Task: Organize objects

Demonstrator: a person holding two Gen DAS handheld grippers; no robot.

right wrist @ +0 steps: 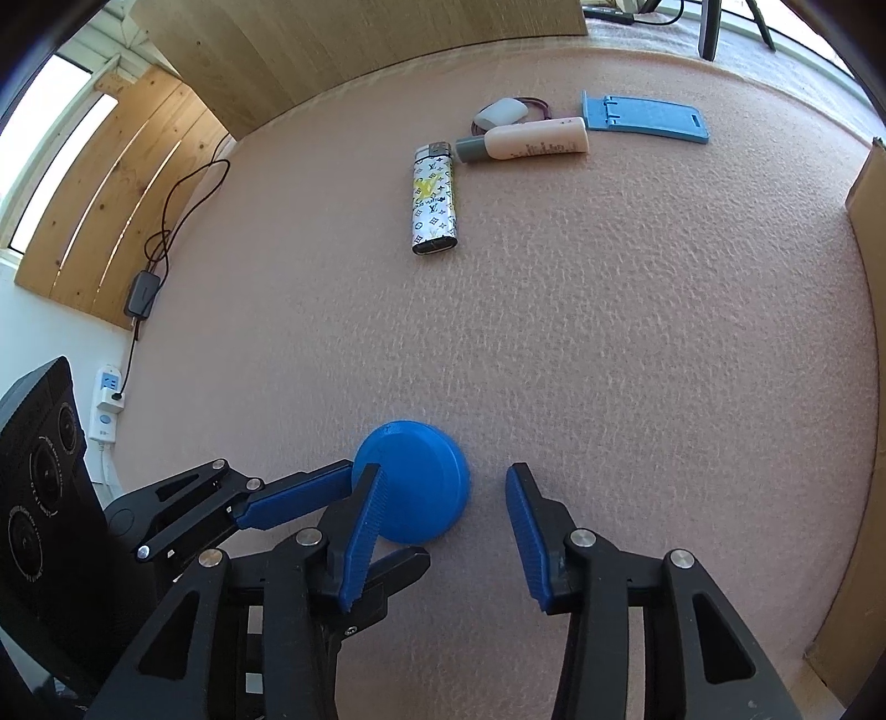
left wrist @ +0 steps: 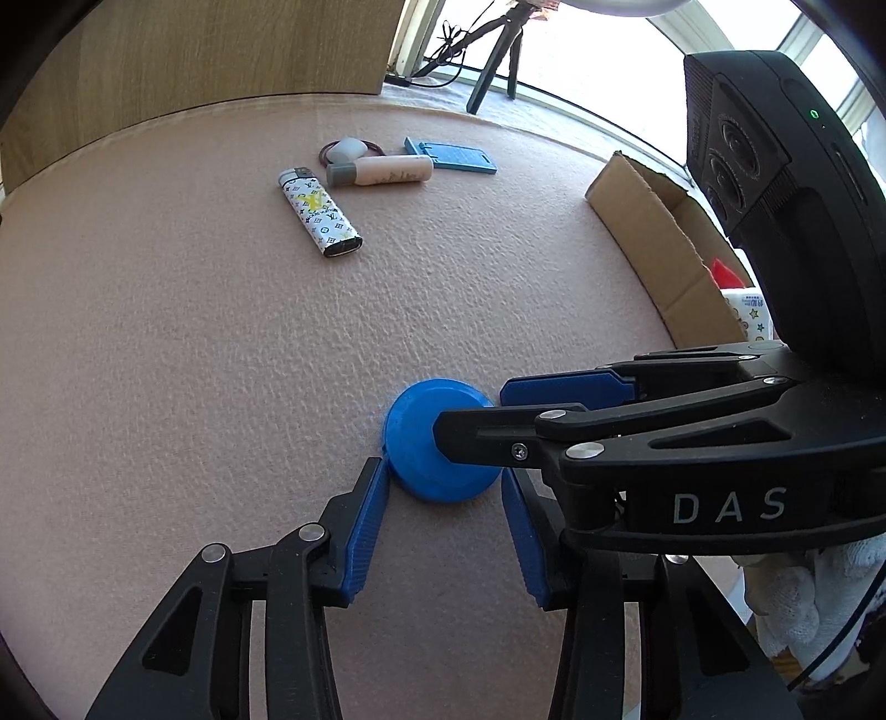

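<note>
A round blue lid (left wrist: 437, 443) lies on the pink mat, also in the right wrist view (right wrist: 415, 487). My left gripper (left wrist: 443, 471) is open with its fingertips either side of the lid's near edge. My right gripper (right wrist: 443, 482) is open around the same lid, coming from the right in the left wrist view (left wrist: 476, 410). Farther back lie a patterned lighter (left wrist: 320, 213) (right wrist: 434, 202), a pink tube (left wrist: 382, 170) (right wrist: 526, 141), a blue phone stand (left wrist: 451, 155) (right wrist: 645, 117), and a white earbud case on a hair tie (left wrist: 346, 148) (right wrist: 501, 113).
An open cardboard box (left wrist: 659, 243) stands at the mat's right edge, with packets inside; its wall shows in the right wrist view (right wrist: 864, 332). A wooden panel (left wrist: 221, 50) backs the mat. A tripod (left wrist: 498, 50) stands behind. A cable and power strip (right wrist: 111, 399) lie off the left.
</note>
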